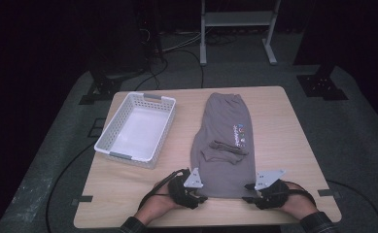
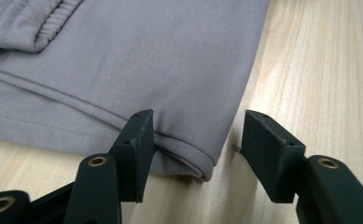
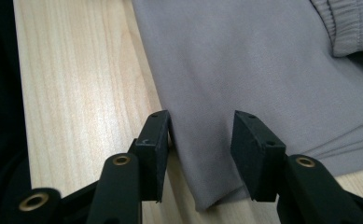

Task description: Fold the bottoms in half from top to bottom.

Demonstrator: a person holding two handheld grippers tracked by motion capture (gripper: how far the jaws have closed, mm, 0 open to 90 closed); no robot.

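Observation:
A grey folded garment (image 1: 225, 131) with a small coloured print lies lengthwise on the wooden table (image 1: 283, 141), its cuffed sleeves folded across the near half. My left gripper (image 1: 202, 193) sits at the near left corner. In the left gripper view the garment's hemmed corner (image 2: 188, 154) lies between the open jaws of the left gripper (image 2: 195, 135), one jaw over the cloth and the other over bare wood. My right gripper (image 1: 251, 193) sits at the near right corner. There the right gripper (image 3: 200, 133) straddles the corner of the cloth (image 3: 244, 60) with its pads apart.
A white slotted basket (image 1: 110, 131) stands at the table's left side, with nothing in it. The table's front edge runs just behind both hands. Beyond the far edge are a white metal frame (image 1: 235, 19), dark stands and cables on the floor.

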